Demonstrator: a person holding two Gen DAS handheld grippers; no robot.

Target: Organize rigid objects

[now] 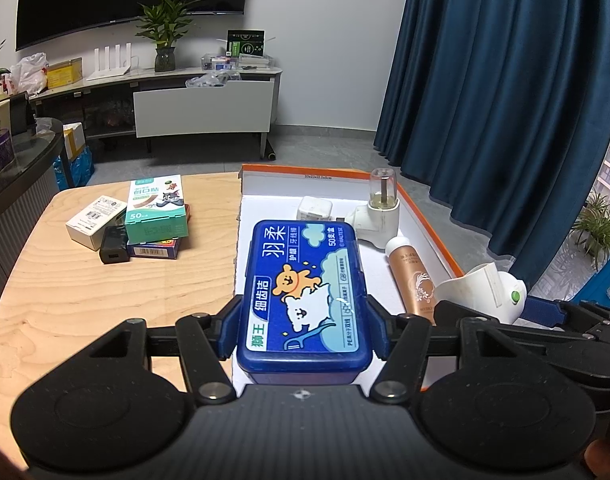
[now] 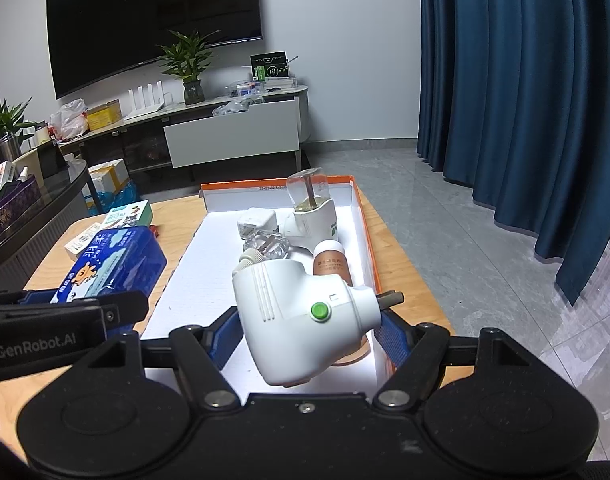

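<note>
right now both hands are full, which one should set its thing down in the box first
Probably right. The right gripper holds the white plug-in device over bare floor at the near end of the orange-rimmed box. The left gripper holds the blue floss case over the box's left edge.

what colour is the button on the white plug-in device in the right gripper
Green, a round button on the white plug-in device; clearest in the right wrist view.

The floss-pick box [image 1: 305,304] is glossy blue plastic under a smooth printed label. The plug-in repellent heater [image 2: 301,320] is smooth white plastic with a slight sheen. The table [image 1: 105,300] is pale, matt wood with visible grain. The storage box [image 1: 337,178] looks like matt white cardboard, orange-edged. The curtain [image 1: 505,100] is heavy blue cloth.
</note>
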